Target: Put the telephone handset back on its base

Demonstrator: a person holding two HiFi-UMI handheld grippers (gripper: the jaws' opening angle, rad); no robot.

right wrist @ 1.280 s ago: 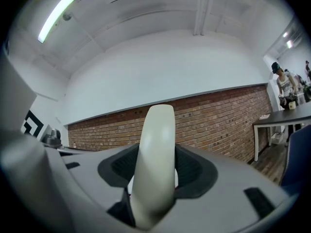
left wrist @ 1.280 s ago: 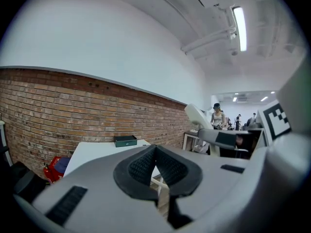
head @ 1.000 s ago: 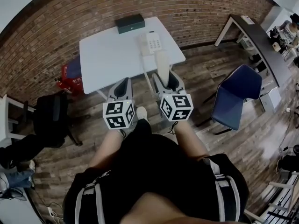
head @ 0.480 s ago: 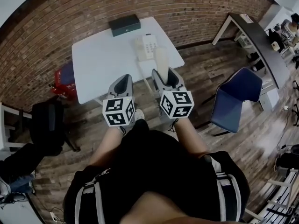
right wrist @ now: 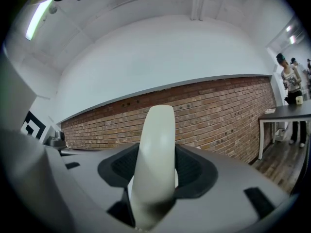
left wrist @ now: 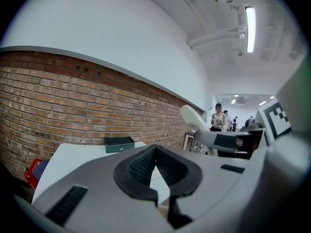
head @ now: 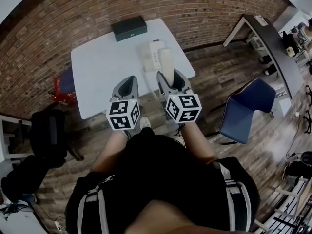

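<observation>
While gripping handset [head: 166, 61], right hand-held gripper [head: 170, 75] near level

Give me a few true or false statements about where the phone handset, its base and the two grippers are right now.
1. The right gripper is clamped on the handset. True.
2. The handset sits on its base. False: the right gripper holds it in the air, off the base.
3. A dark box lies on the white table, at the brick-wall end. True.
4. The left gripper grips the dark box. False: nothing is between its jaws, and the box lies across the table from it.
</observation>
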